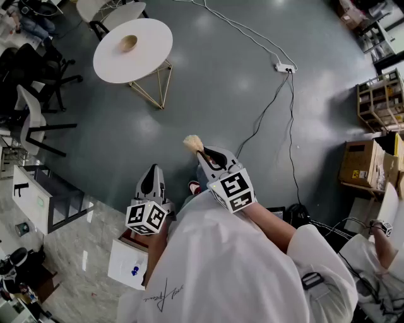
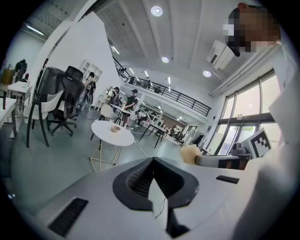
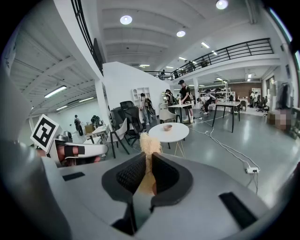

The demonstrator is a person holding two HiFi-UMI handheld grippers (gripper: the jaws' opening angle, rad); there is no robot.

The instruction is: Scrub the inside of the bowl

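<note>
A small wooden bowl (image 1: 129, 43) sits on a round white table (image 1: 151, 57) far ahead of me, across the grey floor. My right gripper (image 1: 205, 155) is shut on a brush with a wooden handle. The tan bristles (image 1: 192, 144) stick out past its jaws. In the right gripper view the bristle tuft (image 3: 149, 143) rises between the closed jaws, and the bowl (image 3: 167, 127) and table (image 3: 174, 134) lie beyond it. My left gripper (image 1: 151, 175) is shut with nothing in it, held beside the right one. The left gripper view shows the bowl (image 2: 115, 128) far off.
A white power strip (image 1: 285, 67) and its cables cross the floor on the right. Black office chairs (image 1: 38, 69) stand at the left, with a white chair (image 1: 120, 12) behind the table. Cardboard boxes (image 1: 363, 164) and a shelf (image 1: 379, 101) line the right side.
</note>
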